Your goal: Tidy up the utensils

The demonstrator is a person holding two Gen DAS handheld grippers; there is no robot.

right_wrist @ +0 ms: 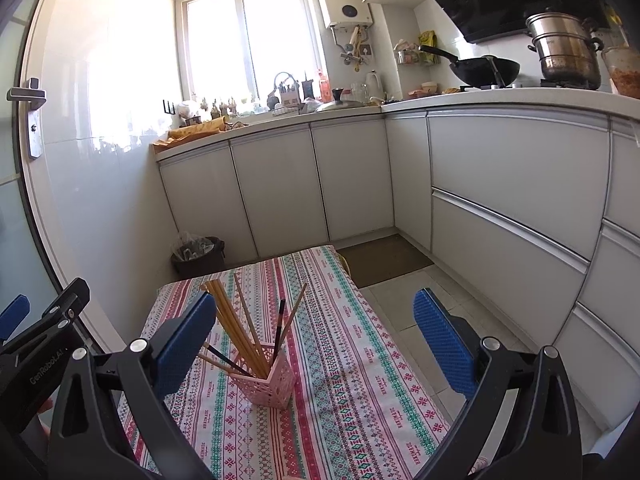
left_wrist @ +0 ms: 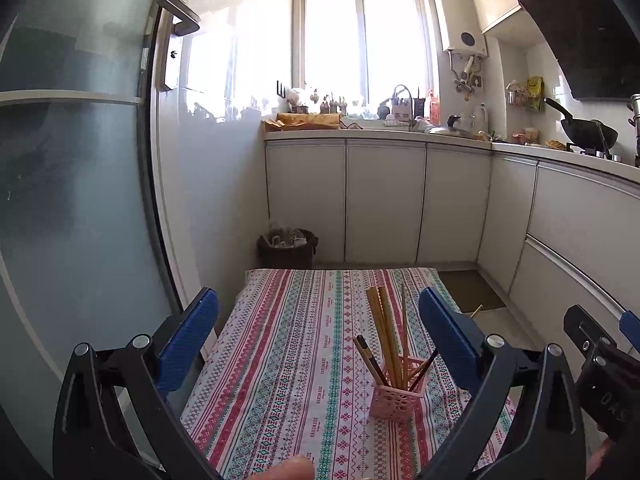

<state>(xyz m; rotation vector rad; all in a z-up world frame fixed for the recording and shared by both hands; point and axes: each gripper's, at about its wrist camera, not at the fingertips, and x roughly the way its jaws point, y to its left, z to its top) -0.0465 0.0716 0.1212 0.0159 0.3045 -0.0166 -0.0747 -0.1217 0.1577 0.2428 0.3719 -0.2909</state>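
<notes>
Desk: small, covered by a striped patterned tablecloth (left_wrist: 288, 360) (right_wrist: 352, 360).
On it: pink perforated utensil holder (left_wrist: 394, 398) (right_wrist: 266, 386), upright, chopsticks (left_wrist: 384, 332) (right_wrist: 236, 328) inside.

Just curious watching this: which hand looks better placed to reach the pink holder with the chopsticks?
Probably left: in its view the pink holder sits between the open fingers of the left hand-held gripper; the right hand-held gripper sees it off-centre.

Legible text — two items. "GenRobot.AI", white lettering on the black body of the left tongs (right_wrist: 40, 364), seen at the left edge of the right wrist view. Repeated small printed word bands on the striped tablecloth (right_wrist: 360, 360) covering the bench — too small to read reliably.
</notes>
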